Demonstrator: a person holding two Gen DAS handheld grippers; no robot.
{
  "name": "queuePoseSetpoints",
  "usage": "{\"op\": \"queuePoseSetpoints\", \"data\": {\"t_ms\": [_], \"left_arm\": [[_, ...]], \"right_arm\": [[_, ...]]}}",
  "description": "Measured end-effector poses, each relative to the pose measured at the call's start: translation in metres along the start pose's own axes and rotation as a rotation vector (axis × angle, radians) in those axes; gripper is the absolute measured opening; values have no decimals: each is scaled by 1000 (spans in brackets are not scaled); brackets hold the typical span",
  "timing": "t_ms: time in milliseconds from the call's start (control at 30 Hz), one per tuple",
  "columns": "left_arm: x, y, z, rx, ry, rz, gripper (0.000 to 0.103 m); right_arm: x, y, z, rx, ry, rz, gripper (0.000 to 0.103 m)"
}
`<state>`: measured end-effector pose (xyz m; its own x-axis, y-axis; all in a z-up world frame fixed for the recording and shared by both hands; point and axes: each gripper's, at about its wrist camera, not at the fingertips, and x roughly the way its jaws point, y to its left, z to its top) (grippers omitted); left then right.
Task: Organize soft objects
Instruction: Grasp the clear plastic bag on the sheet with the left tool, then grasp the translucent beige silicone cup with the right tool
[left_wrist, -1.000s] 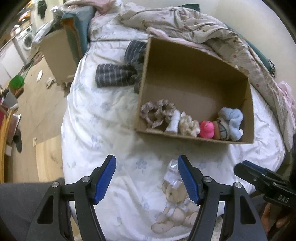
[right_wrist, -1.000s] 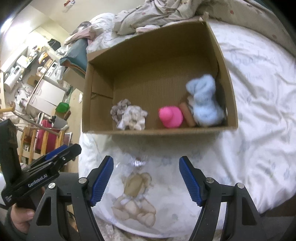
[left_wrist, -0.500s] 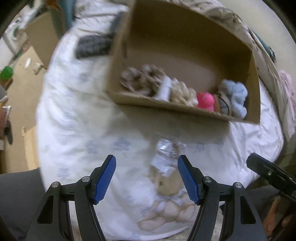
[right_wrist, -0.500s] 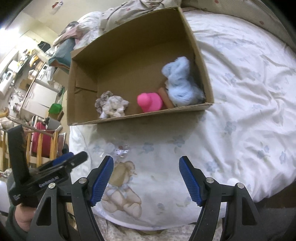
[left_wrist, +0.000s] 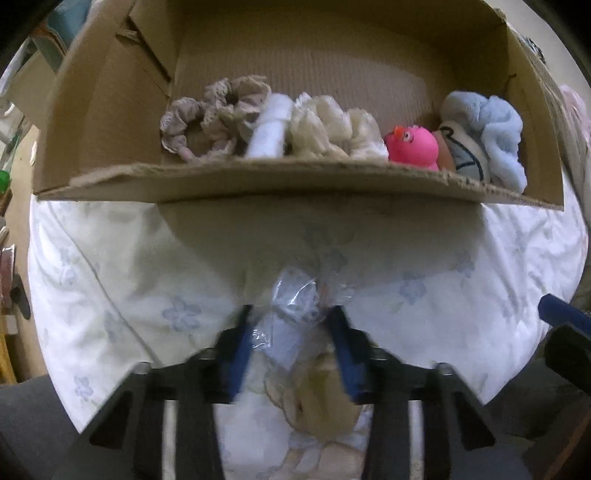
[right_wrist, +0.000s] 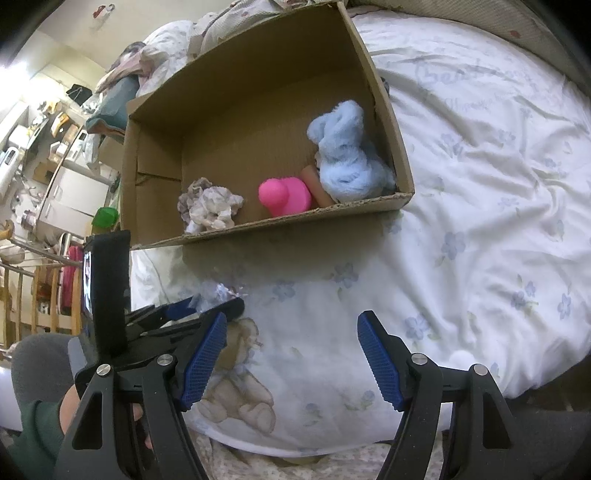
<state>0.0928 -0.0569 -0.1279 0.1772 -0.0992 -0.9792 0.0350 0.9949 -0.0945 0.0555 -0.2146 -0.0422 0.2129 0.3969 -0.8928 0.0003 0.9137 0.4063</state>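
Item 1: your left gripper is closing its blue pads on a clear plastic packet that is lying on the white floral bedsheet, just in front of the cardboard box; the pads are flanking the crinkled wrap (motion blur is hiding whether they are touching it yet, so I cannot tell if it is clamped).

Item 2: your right gripper is hovering with its jaws wide apart and holding nothing, over the sheet's teddy bear print.

Item 3: the box is sitting on the bed and is holding, left to right, beige scrunchies, a white roll, a cream scrunchie, a pink rubber duck and a light blue plush.
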Motion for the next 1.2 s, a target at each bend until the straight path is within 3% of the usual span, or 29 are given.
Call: {"op": "queuePoseSetpoints", "data": {"t_ms": [33,67,400,500,600,733,900,967,1033,1100,1200], "left_arm": [[-2,2,0,-11,1,-16,12],[-4,5,1,-23,0,-31,11],[-73,32,-9,-125,-89,-85,9],[-104,39,-13,-120,-141,-76,9],[-122,36,-17,-86,-157,-86,9],[-146,51,-24,-66,-207,-30,9],[-138,63,-30,-99,-219,-5,9],[-129,69,-32,-107,-195,-2,9],[-124,73,-35,-124,-172,-19,9],[-122,76,-37,-134,-165,-18,9],[-119,81,-35,-160,-159,-33,9]], "right_arm": [[2,1,0,-2,3,-1,77],[3,2,1,-5,7,-1,77],[24,18,-1,-30,83,13,77],[39,32,-4,-70,120,-53,77],[57,49,-11,-102,170,-56,77],[78,72,-20,-165,233,-54,77],[110,101,-34,-284,328,-71,77],[116,110,-37,-326,329,-73,69],[118,115,-36,-349,327,-85,44],[119,112,-33,-355,323,-91,26],[113,104,-28,-330,319,-54,12]]}}
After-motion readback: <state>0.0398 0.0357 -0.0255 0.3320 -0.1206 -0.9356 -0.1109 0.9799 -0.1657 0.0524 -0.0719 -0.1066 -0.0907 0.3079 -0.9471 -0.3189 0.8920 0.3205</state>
